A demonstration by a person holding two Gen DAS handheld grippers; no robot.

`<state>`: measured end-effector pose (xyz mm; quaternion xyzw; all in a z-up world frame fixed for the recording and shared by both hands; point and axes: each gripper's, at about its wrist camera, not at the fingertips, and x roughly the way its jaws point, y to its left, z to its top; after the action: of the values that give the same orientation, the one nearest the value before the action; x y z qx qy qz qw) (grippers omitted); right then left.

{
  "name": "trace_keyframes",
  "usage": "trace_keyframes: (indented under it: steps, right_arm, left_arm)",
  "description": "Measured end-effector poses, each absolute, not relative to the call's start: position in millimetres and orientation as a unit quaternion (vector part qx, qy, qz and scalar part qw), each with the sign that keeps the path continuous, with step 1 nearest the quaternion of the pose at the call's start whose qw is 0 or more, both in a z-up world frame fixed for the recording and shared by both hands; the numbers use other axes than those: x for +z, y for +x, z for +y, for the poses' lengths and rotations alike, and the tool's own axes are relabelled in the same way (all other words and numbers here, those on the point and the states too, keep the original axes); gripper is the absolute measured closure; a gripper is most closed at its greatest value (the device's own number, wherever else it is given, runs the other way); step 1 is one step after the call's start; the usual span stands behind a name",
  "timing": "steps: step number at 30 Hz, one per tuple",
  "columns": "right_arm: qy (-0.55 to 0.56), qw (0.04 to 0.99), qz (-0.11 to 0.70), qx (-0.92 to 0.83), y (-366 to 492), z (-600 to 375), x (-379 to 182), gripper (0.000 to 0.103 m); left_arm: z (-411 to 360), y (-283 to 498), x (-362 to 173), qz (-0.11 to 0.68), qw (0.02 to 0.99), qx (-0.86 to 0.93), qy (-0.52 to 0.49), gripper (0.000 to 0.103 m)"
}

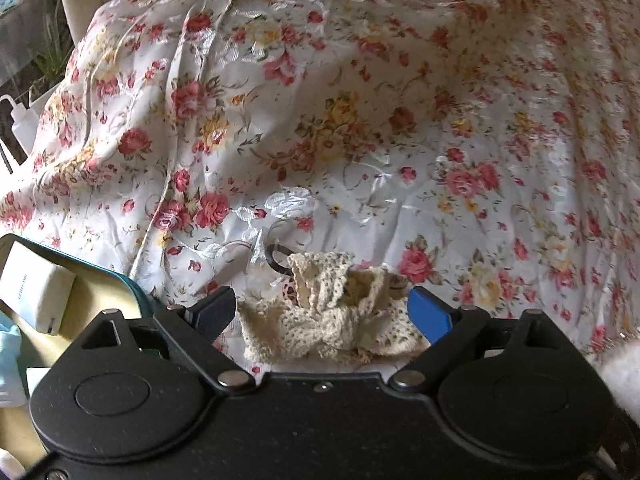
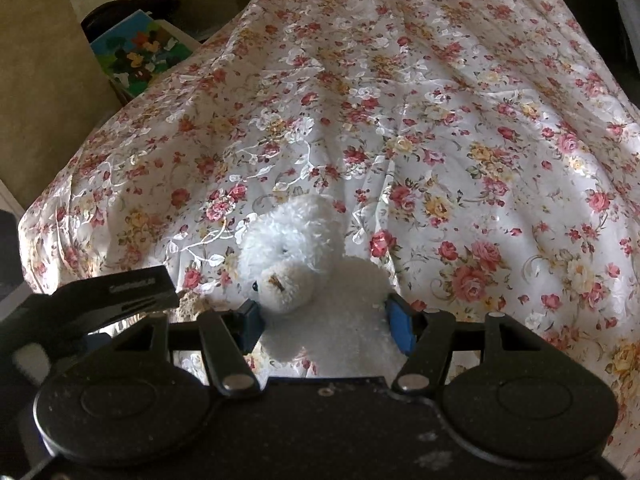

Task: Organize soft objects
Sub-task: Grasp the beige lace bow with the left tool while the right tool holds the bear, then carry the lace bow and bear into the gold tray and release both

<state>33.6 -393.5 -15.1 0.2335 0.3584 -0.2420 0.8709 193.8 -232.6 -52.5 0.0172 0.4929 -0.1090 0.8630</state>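
While a floral bedspread lies rumpled beneath, the right gripper clasps a white teddy bear; the left gripper, jaws wide, straddles a crochet pouch and should close centrally, clear of the sheet.

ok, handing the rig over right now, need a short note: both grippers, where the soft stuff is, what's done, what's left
Left hand-held gripper: open, jaws either side of the cream lace piece on the floral bedspread; no pad contact visible.
Right hand-held gripper: closed around the white teddy bear at its body; the bear appears to rest on the bedspread.
Teal case: open at the left, holding a white box.
Done: nothing visibly put away from these views.
Left: probably grasp the lace, then stow both soft items, likely in the case.
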Motion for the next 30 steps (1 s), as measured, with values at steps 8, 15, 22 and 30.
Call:
trace_keyframes:
  steps: [8, 15, 22, 30]
  right_arm:
    - [0.237, 0.869, 0.360, -0.241, 35, -397, -19, 0.041]
    - [0.238, 0.868, 0.361, -0.244, 37, -400, -22, 0.041]
    - [0.241, 0.866, 0.358, -0.254, 36, -404, -22, 0.041]
    - [0.248, 0.861, 0.348, -0.274, 33, -411, -21, 0.041]
  left_arm:
    - [-244, 203, -73, 0.499, 0.861, -0.100, 0.025, 0.014]
    - [-246, 199, -59, 0.480, 0.865, -0.145, 0.023, 0.048]
    - [-243, 179, -37, 0.491, 0.852, -0.180, 0.009, 0.052]
    - [-223, 153, 1, 0.483, 0.850, -0.210, -0.009, 0.052]
